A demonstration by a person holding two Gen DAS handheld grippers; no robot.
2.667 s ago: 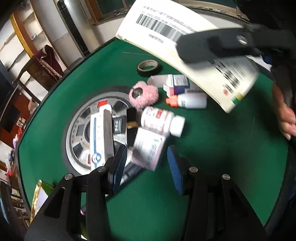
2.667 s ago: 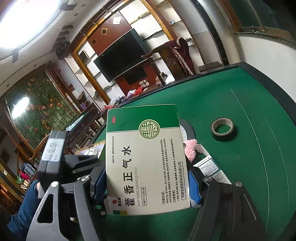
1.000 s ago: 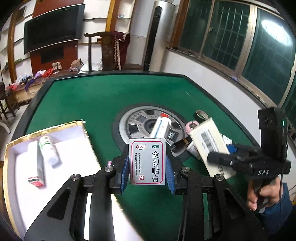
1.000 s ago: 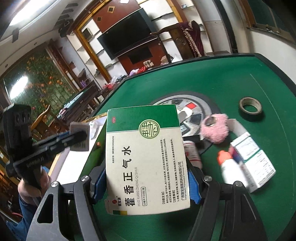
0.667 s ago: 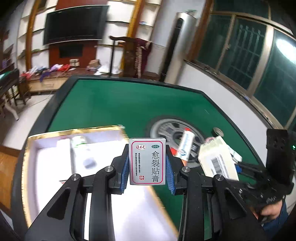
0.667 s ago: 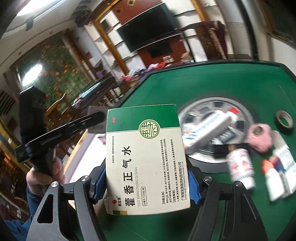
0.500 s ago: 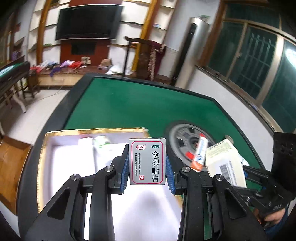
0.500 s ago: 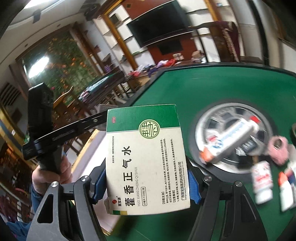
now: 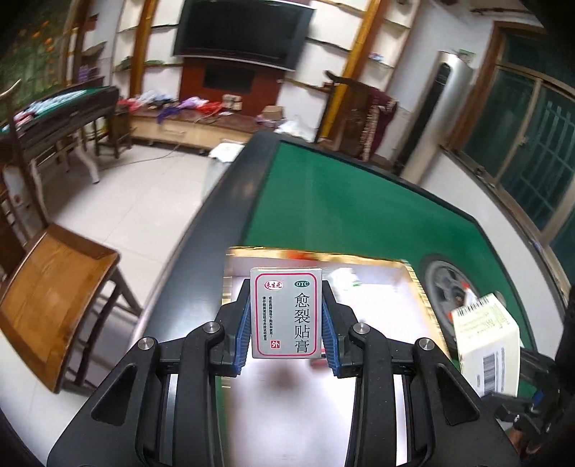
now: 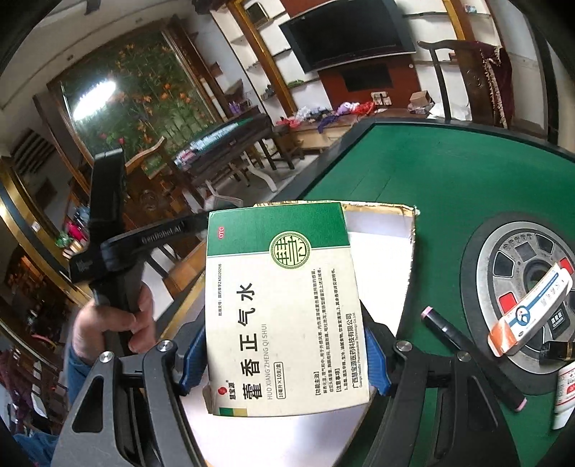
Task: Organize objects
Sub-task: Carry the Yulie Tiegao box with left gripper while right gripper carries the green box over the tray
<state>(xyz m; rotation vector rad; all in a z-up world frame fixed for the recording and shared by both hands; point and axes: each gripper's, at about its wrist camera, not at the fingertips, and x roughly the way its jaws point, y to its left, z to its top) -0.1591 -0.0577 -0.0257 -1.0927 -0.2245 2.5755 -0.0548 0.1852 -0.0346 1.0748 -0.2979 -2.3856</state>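
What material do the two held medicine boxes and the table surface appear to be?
Small grey box: likely glossy printed cardboard, sharp folded edges. Large green-and-cream box: matte cardboard; its bottom flap looks torn. Table surface: probably green felt, flat without shine.

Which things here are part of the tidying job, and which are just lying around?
Job:
- grey box in left tongs
- green box in right tongs
- tray
- tube, marker, bottle on the table

Lying about:
- TV
- chair
- second table
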